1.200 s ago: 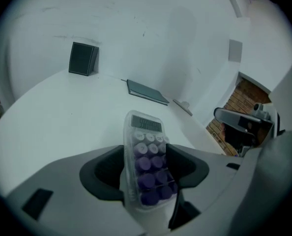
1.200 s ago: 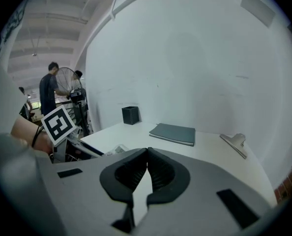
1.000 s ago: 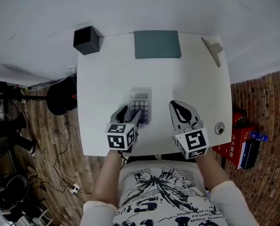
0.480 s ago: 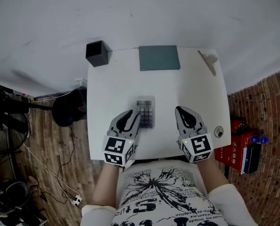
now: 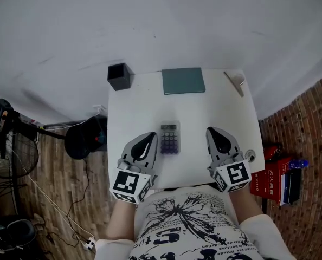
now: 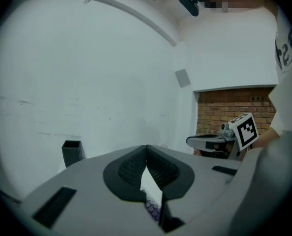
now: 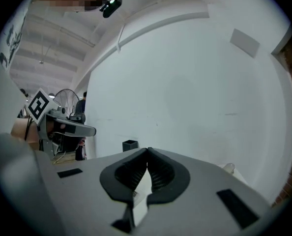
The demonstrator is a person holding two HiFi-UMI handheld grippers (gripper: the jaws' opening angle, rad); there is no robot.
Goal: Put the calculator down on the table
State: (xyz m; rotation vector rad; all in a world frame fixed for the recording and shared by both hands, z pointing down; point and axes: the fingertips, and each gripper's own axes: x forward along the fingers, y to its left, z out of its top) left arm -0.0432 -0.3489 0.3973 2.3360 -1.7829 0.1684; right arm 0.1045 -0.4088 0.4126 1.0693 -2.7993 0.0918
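Observation:
The grey calculator with purple keys lies flat on the white table, a little in front of its middle. My left gripper hovers just left of it, shut and empty, apart from the calculator. In the left gripper view the jaws meet at the tips and a few purple calculator keys show below them. My right gripper hangs to the calculator's right, also shut with nothing in it; its own view shows the pads touching.
A black open box stands at the table's far left corner, a teal pad at the far middle, a grey tool at the far right. A small round object sits near the right edge. A red box lies on the floor.
The left gripper's jaws, open beside the calculator a second ago, have shut. Both grippers have risen and drawn back toward the person; the calculator stays on the table.

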